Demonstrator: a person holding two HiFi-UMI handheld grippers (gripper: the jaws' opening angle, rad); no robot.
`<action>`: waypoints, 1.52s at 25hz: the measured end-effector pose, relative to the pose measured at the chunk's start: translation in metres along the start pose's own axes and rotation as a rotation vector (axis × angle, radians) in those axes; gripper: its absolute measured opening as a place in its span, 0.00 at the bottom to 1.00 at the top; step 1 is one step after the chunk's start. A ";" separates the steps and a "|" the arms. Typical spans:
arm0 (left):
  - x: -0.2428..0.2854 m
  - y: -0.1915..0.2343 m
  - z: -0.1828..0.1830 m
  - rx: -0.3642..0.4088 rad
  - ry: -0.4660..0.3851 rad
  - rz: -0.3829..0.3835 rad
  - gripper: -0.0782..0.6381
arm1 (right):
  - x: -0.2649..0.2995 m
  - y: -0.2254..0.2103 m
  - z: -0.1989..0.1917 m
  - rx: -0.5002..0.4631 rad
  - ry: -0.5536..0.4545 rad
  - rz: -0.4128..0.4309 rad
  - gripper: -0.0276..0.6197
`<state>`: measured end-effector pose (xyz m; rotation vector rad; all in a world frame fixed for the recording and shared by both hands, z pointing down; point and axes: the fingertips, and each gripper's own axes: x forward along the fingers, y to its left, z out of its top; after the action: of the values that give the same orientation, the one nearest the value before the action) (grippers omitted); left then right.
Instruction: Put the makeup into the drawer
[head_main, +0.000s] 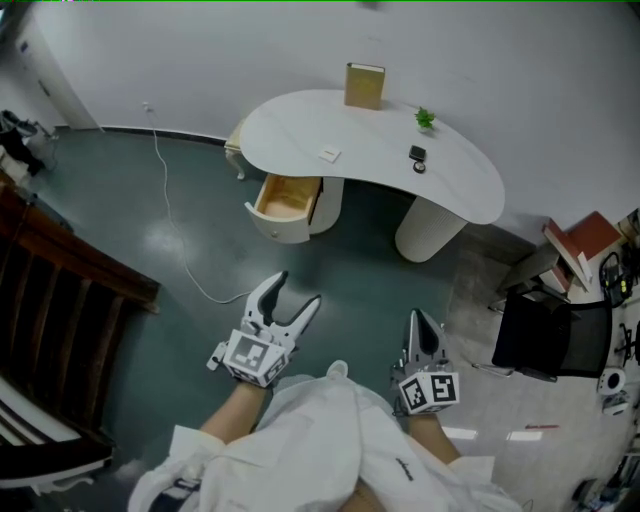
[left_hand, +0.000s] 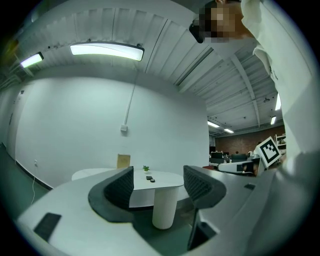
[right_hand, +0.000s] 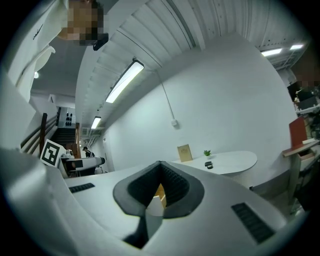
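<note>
Alt: both grippers held level, well short of a white desk; makeup sits on the surface, drawer open.

Detail: I see the makeup (head_main: 417, 153), two small dark pieces, on the right half of the surface (head_main: 300, 125), just by a small plant (head_main: 425, 119). It lies well ahead of both grippers, w/ floor between. The right gripper (head_main: 417, 322) lines up w/ it better, so it's the nearer one, I'd judge; its jaws are closed on nothing. The left gripper (head_main: 297, 288) has its jaws wide apart, empty, pointing twd the open drawer (head_main: 285, 197) under the surface's left end. The makeup is too small to tell its long axis.
</note>
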<state>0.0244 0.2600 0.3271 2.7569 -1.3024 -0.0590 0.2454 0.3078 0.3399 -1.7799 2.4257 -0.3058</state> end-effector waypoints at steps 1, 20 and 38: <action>0.005 0.000 0.000 -0.010 0.001 0.010 0.54 | 0.003 -0.005 0.000 0.000 0.003 0.004 0.07; 0.063 0.076 0.008 -0.024 -0.008 0.035 0.54 | 0.094 -0.020 -0.001 0.007 0.021 0.004 0.07; 0.177 0.225 0.020 -0.060 -0.006 -0.048 0.54 | 0.273 -0.014 0.015 -0.020 0.010 -0.047 0.07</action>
<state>-0.0377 -0.0202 0.3299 2.7398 -1.2148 -0.1074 0.1790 0.0425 0.3355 -1.8502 2.4045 -0.2965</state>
